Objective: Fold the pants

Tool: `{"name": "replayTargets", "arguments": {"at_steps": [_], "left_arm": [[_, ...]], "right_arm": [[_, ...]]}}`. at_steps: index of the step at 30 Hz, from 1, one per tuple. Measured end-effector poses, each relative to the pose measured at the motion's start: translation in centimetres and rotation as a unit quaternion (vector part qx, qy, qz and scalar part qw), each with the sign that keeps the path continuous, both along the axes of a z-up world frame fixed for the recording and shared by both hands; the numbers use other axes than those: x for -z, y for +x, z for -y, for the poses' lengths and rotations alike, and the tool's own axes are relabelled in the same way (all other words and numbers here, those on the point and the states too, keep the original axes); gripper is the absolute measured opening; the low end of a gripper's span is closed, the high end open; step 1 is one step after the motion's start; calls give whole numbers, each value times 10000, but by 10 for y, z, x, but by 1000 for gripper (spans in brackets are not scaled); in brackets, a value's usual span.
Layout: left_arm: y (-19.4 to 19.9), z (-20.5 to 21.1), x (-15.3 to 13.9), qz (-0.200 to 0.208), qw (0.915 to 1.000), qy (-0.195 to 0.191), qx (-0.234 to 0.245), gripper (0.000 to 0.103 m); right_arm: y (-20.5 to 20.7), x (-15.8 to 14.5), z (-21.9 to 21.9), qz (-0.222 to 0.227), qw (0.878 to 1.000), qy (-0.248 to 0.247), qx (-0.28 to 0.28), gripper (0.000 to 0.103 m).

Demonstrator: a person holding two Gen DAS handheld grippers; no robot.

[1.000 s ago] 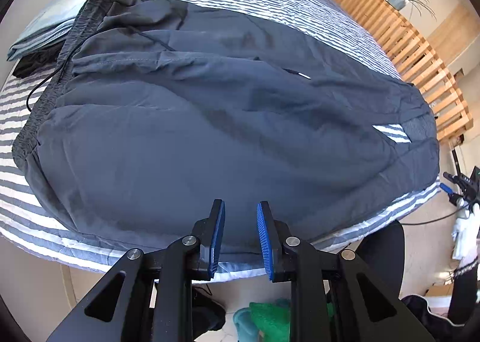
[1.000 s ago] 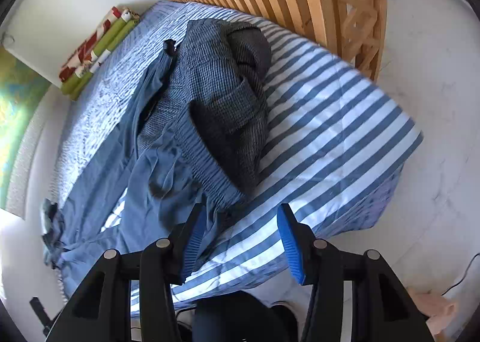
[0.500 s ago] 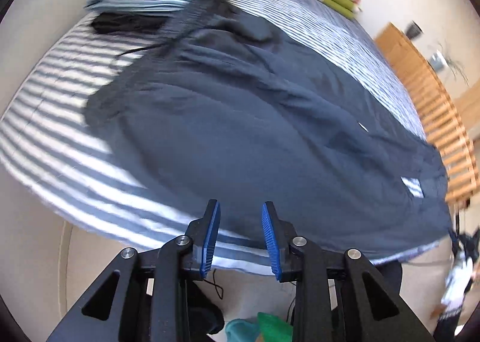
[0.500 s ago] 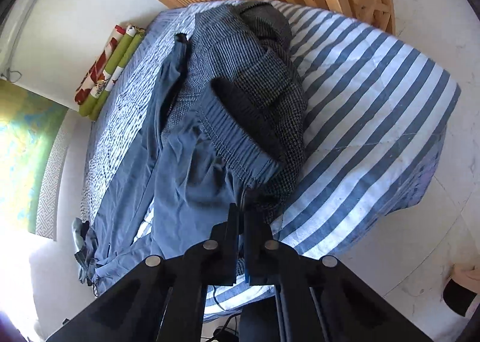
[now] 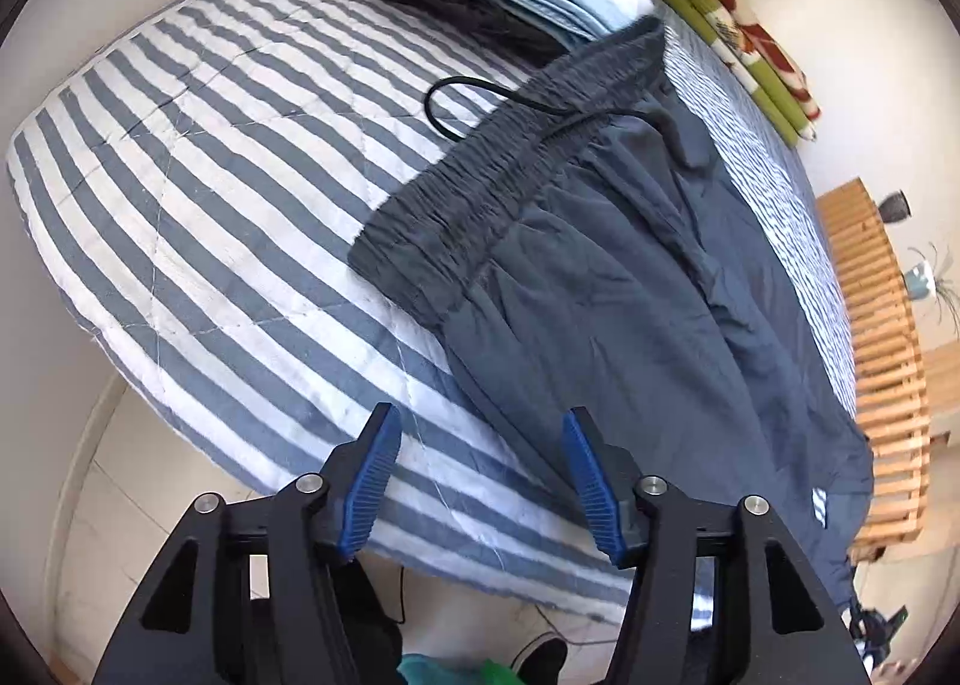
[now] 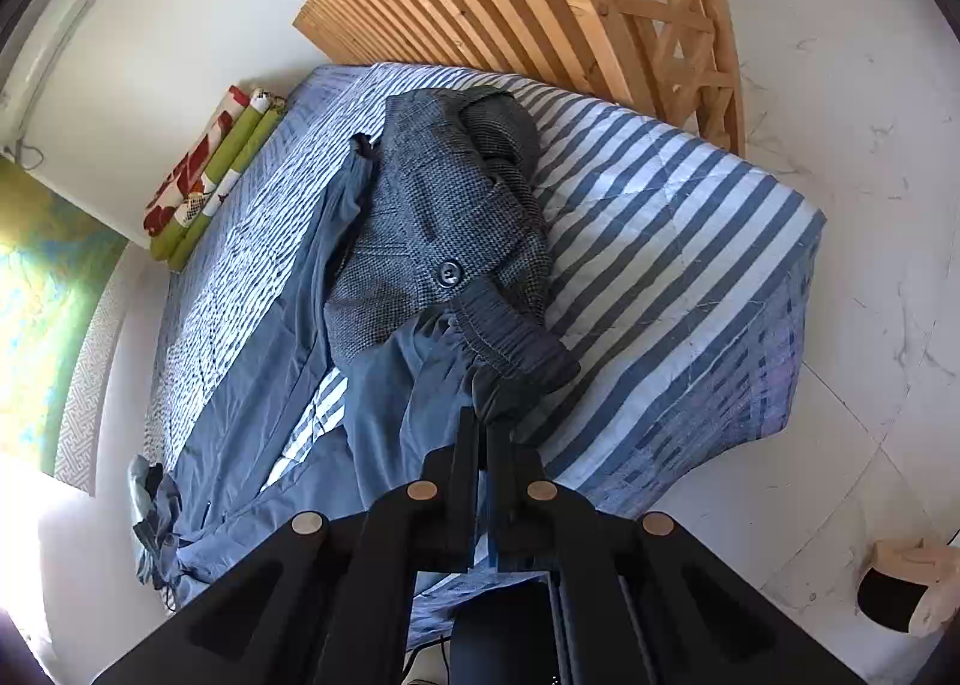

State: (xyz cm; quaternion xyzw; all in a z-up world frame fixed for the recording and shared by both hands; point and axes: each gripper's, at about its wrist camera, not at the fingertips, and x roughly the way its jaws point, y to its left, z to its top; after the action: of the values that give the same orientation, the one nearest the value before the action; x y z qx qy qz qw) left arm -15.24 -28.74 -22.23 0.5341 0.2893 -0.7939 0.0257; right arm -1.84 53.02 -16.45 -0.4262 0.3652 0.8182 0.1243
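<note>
Blue pants on the striped bed [image 5: 198, 193]

The right hand-held gripper [image 6: 483, 427] pinched the blue pants' [image 6: 384, 385] waistband at frame centre; the left hand-held gripper [image 5: 480, 481], jaws opening and empty, hovered above dark pants [image 5: 600, 289].

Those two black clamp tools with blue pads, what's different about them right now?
The left gripper has its jaws apart and opening, with only the striped bedcover showing between them; the right gripper is shut. The left holds nothing, while the right pinches the gathered waistband of the dark blue pants. Both are black, with blue pads, and angle down at the bed.
</note>
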Motion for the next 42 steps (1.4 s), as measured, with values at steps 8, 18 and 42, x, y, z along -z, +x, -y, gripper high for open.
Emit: {"name": "replayTargets", "arguments": {"at_steps": [8, 18, 42], "left_arm": [[-23, 8, 22, -216, 9969, 387, -643, 23], [16, 21, -53, -1019, 9911, -25, -857, 5], [-205, -68, -158, -1249, 9842, -1201, -354, 5]], "right_arm": [[-13, -11, 13, 9, 9997, 185, -155, 2], [-5, -34, 17, -123, 9994, 296, -109, 2], [-163, -93, -5, -641, 9959, 620, 167, 2]]}}
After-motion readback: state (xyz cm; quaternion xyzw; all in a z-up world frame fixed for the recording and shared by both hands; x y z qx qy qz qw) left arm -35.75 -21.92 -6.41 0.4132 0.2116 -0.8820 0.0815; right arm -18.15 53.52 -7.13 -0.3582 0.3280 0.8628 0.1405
